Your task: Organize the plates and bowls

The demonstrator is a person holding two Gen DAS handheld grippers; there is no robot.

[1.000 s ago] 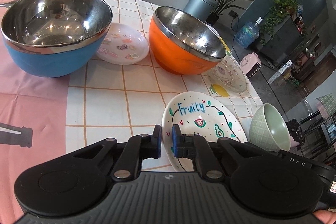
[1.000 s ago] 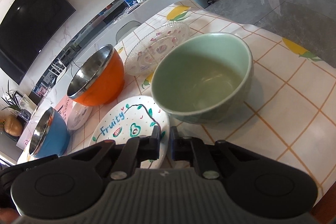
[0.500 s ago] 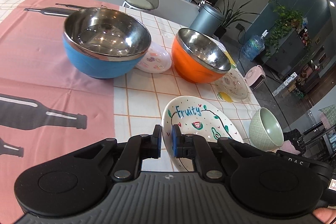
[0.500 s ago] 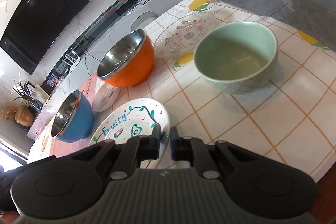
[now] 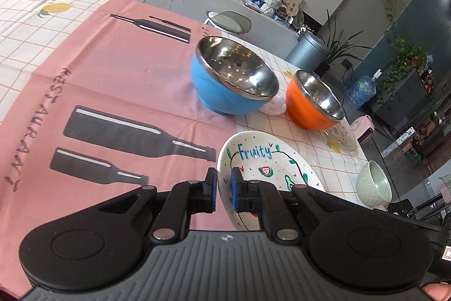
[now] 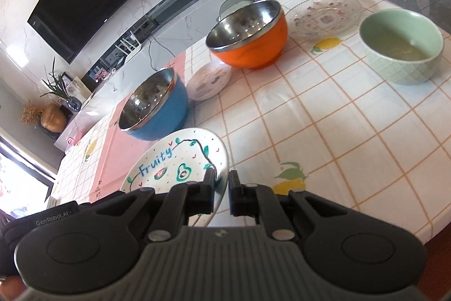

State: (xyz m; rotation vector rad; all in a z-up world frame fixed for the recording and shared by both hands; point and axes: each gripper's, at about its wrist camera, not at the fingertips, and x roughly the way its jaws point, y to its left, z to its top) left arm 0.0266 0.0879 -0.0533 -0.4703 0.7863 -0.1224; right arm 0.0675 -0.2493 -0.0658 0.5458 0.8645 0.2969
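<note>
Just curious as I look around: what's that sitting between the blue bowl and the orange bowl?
A small white plate with faint pictures lies between the blue bowl and the orange bowl. The right wrist view shows it best; in the left wrist view the blue bowl half hides it.

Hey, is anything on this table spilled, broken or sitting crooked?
Nothing spilled or broken. The one odd thing: the Fruity plate sits tilted off the cloth, its rim pinched by the left claw and right claw. The blue bowl, orange bowl and green bowl stand upright.
</note>
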